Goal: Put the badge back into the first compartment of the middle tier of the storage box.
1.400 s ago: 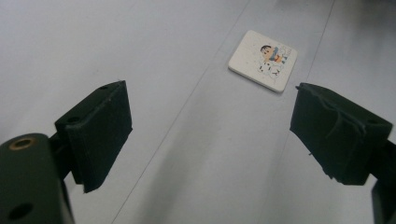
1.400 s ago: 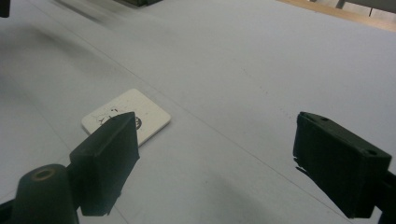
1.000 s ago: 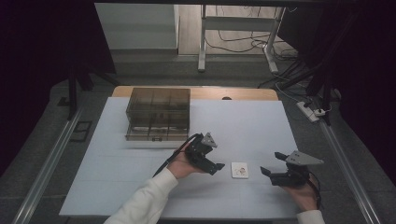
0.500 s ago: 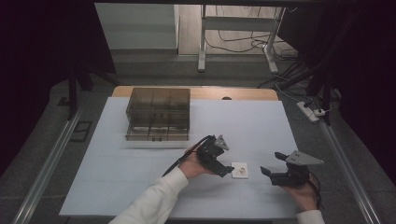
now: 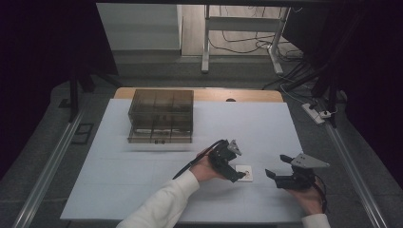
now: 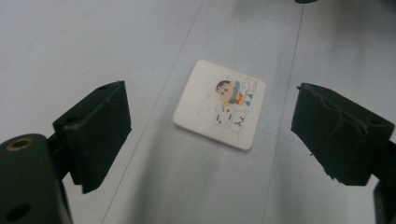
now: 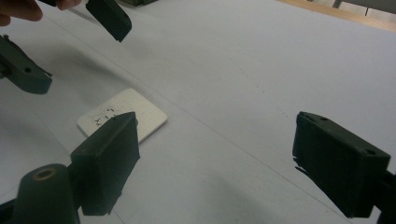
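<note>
A small white square card (image 6: 219,104) with a cartoon figure printed on it lies flat on the white table (image 5: 142,175). My left gripper (image 6: 210,135) hovers just above the card, jaws open on either side of it and touching nothing. In the high view the card (image 5: 245,173) shows beside the left gripper (image 5: 233,172). My right gripper (image 5: 275,175) rests lower right, open and empty; in its own view (image 7: 215,163) the card (image 7: 122,120) lies ahead to the left, partly behind the left jaw.
A dark translucent drawer box (image 5: 161,116) stands at the back of the table. The wooden table edge (image 5: 256,95) shows behind the white sheet. A power strip (image 5: 316,114) and cables lie on the floor at right.
My left gripper has moved right across the table to stand over the card. The right gripper has stayed where it was.
</note>
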The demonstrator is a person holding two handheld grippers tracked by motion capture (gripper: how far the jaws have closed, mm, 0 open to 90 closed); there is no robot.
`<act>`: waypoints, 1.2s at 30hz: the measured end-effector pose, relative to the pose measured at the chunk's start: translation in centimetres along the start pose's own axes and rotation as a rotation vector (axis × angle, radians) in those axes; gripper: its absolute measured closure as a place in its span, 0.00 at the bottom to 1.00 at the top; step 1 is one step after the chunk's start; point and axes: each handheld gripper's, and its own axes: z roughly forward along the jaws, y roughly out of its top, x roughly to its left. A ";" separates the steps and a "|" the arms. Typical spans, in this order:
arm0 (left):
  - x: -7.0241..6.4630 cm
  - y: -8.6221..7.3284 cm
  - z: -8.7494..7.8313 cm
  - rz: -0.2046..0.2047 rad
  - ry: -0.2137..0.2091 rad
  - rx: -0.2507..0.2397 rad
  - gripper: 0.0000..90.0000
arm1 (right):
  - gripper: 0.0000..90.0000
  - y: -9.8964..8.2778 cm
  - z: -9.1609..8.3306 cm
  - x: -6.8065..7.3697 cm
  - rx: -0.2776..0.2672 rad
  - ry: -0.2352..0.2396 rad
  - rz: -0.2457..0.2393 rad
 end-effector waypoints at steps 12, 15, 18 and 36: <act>-0.5 0.7 2.1 0.038 -0.035 0.024 0.13 | 0.16 -0.1 0.1 0.0 0.014 -0.001 -0.005; -0.5 0.7 2.4 0.047 -0.034 0.034 0.13 | 0.16 -0.1 0.1 0.0 0.017 0.000 -0.005; -0.4 0.7 2.9 0.056 -0.042 0.039 0.13 | 0.16 -0.1 0.1 0.0 0.014 0.004 -0.002; -0.9 0.9 5.2 0.140 -0.018 0.103 0.20 | 0.16 -0.1 0.2 0.0 0.026 0.002 -0.006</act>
